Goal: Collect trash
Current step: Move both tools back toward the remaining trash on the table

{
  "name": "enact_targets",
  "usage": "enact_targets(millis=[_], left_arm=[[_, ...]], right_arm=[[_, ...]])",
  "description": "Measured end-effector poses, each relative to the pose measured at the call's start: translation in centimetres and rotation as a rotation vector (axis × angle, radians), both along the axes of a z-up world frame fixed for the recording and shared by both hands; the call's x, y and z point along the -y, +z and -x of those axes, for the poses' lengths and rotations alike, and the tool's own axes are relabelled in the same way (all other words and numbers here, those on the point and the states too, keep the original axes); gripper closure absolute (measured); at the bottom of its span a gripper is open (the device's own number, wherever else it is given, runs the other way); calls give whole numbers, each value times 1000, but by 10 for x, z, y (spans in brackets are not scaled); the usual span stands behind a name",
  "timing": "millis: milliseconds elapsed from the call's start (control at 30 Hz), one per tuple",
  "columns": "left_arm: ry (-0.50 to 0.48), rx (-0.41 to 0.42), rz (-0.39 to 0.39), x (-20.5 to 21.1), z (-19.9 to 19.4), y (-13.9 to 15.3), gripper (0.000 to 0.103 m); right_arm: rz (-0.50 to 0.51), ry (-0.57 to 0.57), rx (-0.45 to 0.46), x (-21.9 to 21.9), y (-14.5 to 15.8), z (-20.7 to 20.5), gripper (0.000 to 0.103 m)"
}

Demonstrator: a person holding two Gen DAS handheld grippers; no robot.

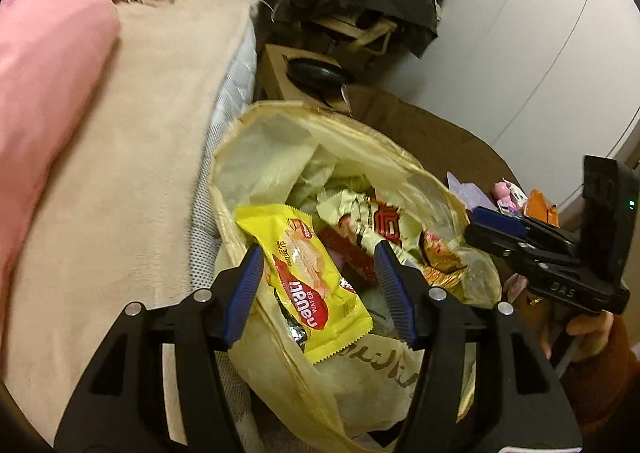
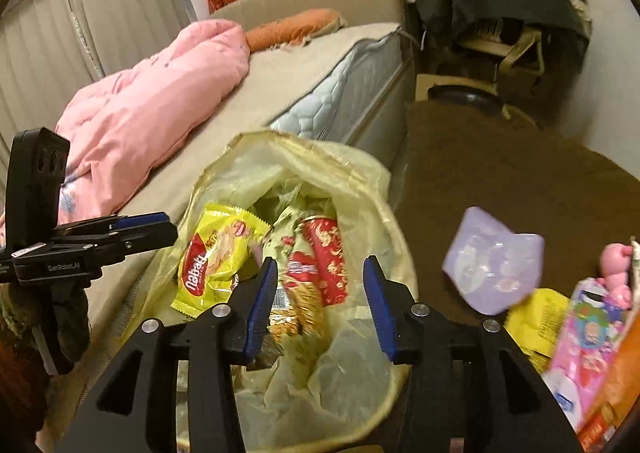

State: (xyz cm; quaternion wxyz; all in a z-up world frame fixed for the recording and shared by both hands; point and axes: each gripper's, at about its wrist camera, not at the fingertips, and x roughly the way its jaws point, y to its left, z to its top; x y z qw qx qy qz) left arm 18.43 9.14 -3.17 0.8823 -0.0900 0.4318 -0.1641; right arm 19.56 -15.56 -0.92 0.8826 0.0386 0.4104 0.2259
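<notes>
Left claw (image 1: 318, 281) held released over yellow trash bag (image 1: 256, 157), right claw (image 2: 320, 289) likewise released, wafer wrapper (image 1: 312, 285) seen lying inside.

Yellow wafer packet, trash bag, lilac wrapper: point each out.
yellow wafer packet (image 1: 316, 289), left wrist view, its printed front.
trash bag (image 2: 344, 169), right wrist view, its far rim.
lilac wrapper (image 2: 494, 259), right wrist view, its middle.

Each scene is viewed from a wrist camera set behind its own fingers, angled steeply downward at close range. The left view is directed over the yellow bag (image 1: 352, 181) with the bed (image 1: 132, 157) at its left. The right view is directed likewise, further right. The bag (image 2: 320, 173) and bed (image 2: 280, 85) are shared.
</notes>
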Motion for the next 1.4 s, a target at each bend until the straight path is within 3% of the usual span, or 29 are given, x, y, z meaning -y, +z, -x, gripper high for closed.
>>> enact_targets(millis=[367,433,567,767,1133,1300,1400], left_arm=[[-37,188,-99,62,41,45,48],[-47,214,-86,73,44,47,48],[-88,194,-35,95,42,39,48],[-157,151,-16,135,34,21,48],[-153,72,7,182,12,-4,48],[-119,90,5,182,11,-2,48],[-78,102,-41,173,15,0,48]], right_arm=[[63,-160,96,77,33,50,50],[76,-211,117,99,36,61,41],[93,-255,158,133,37,81,41],[170,-301,138,168,32,102,40],[202,-453,77,223,4,129,39],[189,-428,57,209,5,119,39],[151,-346,84,186,13,100,39]])
